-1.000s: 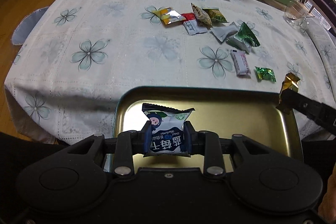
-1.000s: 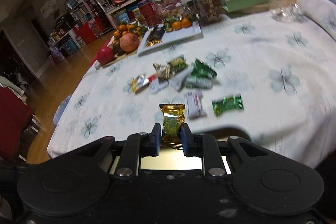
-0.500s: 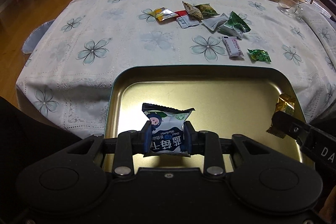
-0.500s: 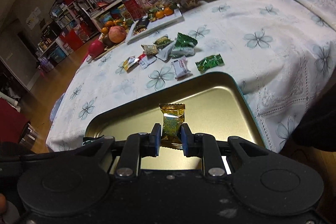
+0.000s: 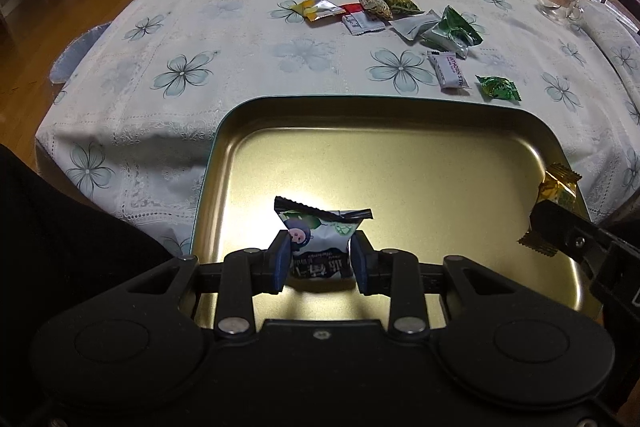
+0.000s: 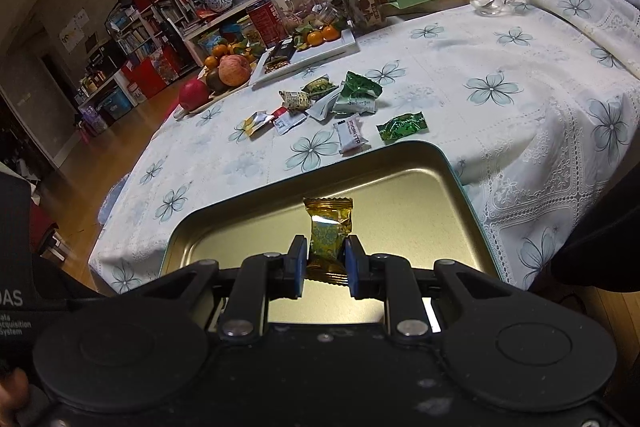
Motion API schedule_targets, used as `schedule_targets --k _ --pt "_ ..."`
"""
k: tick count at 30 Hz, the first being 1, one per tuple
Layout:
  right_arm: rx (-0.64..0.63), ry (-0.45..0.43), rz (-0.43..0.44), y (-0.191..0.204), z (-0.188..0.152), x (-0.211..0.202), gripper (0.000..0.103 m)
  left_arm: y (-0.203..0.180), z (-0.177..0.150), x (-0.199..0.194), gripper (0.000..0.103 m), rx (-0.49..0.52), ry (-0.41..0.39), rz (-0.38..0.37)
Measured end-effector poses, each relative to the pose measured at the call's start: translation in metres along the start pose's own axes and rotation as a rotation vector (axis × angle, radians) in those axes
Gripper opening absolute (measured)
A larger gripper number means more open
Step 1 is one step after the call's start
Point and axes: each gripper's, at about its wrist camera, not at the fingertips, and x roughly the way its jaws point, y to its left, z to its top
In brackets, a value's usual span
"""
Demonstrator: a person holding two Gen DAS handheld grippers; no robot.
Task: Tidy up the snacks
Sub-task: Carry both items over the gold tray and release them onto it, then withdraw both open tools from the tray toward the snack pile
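Left claw [image 5: 320,261] grips blue-white packet [image 5: 320,243] | right claw [image 6: 325,265] grips gold candy [image 6: 328,231] | both above tray [image 5: 400,155]

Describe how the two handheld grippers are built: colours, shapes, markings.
The left gripper and right gripper look identical: matte black bodies with two round raised discs, angular black linkage arms with silver screws, and blue fingers. White lettering ending "DAS" marks one housing at the right view's left edge. No cables or sleeves are visible.

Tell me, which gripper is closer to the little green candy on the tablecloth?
Right. The right gripper, holding the gold candy, is over the tray's right edge, on the green candy's side. The left gripper, clamping the blueberry packet, is farther left.
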Motion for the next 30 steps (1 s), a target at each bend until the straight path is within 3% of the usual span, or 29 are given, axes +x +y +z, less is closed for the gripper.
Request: schedule_targets --k 13,17,30 --pt "-0.009 0.020 -0.003 0.002 -0.003 0.003 0.025 0.002 0.002 0.009 0.041 -0.012 0.036 0.014" --pt "0.001 0.001 -0.008 0.002 -0.004 0.002 0.039 0.002 0.001 0.010 0.041 -0.013 0.043 0.013" --pt "-0.024 0.012 -0.042 0.003 -0.006 0.005 0.040 0.002 0.002 0.013 0.041 -0.012 0.062 0.030"
